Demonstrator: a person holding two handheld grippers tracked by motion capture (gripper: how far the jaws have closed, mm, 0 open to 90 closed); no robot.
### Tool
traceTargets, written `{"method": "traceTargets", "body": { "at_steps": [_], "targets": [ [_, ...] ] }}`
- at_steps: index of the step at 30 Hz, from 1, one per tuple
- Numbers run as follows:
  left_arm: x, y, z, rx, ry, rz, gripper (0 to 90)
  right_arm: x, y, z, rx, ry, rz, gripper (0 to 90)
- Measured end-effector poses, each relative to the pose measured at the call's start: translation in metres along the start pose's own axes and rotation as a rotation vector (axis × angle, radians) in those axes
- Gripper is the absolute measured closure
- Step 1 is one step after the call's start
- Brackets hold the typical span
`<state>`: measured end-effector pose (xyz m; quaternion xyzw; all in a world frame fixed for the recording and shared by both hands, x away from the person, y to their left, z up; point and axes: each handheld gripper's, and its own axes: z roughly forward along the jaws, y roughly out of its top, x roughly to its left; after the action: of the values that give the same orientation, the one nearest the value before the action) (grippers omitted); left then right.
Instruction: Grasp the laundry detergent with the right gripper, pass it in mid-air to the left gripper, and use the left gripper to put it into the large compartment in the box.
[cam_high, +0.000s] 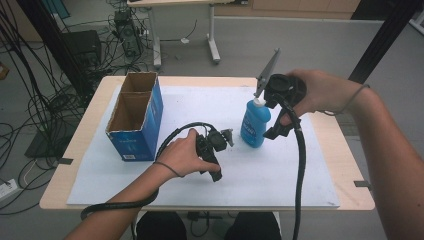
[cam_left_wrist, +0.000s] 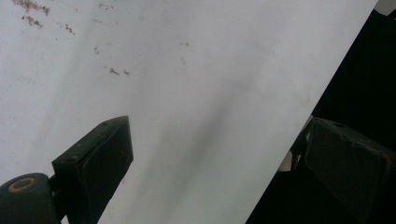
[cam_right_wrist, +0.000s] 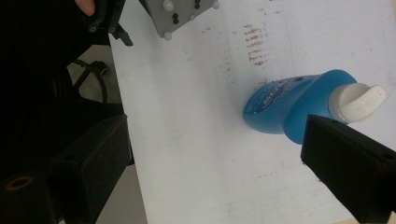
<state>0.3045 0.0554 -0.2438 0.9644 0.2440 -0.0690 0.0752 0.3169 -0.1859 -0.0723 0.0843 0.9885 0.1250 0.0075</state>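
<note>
1. In the high view, a blue bottle (cam_high: 255, 123) with a white cap stood upright on the white sheet (cam_high: 200, 185), a little right of the frame's centre.
2. The right gripper (cam_high: 278, 131) hovered just right of the bottle in that view, held from above by the right hand (cam_high: 320, 92) in the upper right of the frame. Its grey plate pointed up past the bottle's cap.
3. In the right gripper view, the jaws were spread wide with nothing between them. The bottle (cam_right_wrist: 289, 109) lay in the right half of that frame, its white cap close above the right-hand jaw; I could not tell whether they touched.
4. The left gripper (cam_high: 220, 142) sat near the middle of the high view, gripped by the left hand (cam_high: 182, 152), just left of the bottle and apart from it.
5. In the left gripper view, its jaws also stood wide apart, over bare white sheet (cam_left_wrist: 187, 93) with only faint marks in the upper left of the frame.
6. An open blue cardboard box (cam_high: 136, 117) stood at the left of the high view, well apart from the bottle and both grippers.
</note>
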Motion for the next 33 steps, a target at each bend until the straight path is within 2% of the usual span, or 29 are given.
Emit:
{"method": "traceTargets", "body": {
  "at_steps": [19, 33],
  "targets": [
    [0.004, -0.005, -0.001, -0.003, -0.007, -0.016, 8.0, 0.0, -0.016, -0.005, 0.018, -0.021, 0.054, 8.4],
    [0.005, -0.003, -0.003, -0.009, -0.009, -0.015, 8.0, -0.004, -0.038, -0.004, 0.013, -0.038, 0.108, 8.2]
  ]
}}
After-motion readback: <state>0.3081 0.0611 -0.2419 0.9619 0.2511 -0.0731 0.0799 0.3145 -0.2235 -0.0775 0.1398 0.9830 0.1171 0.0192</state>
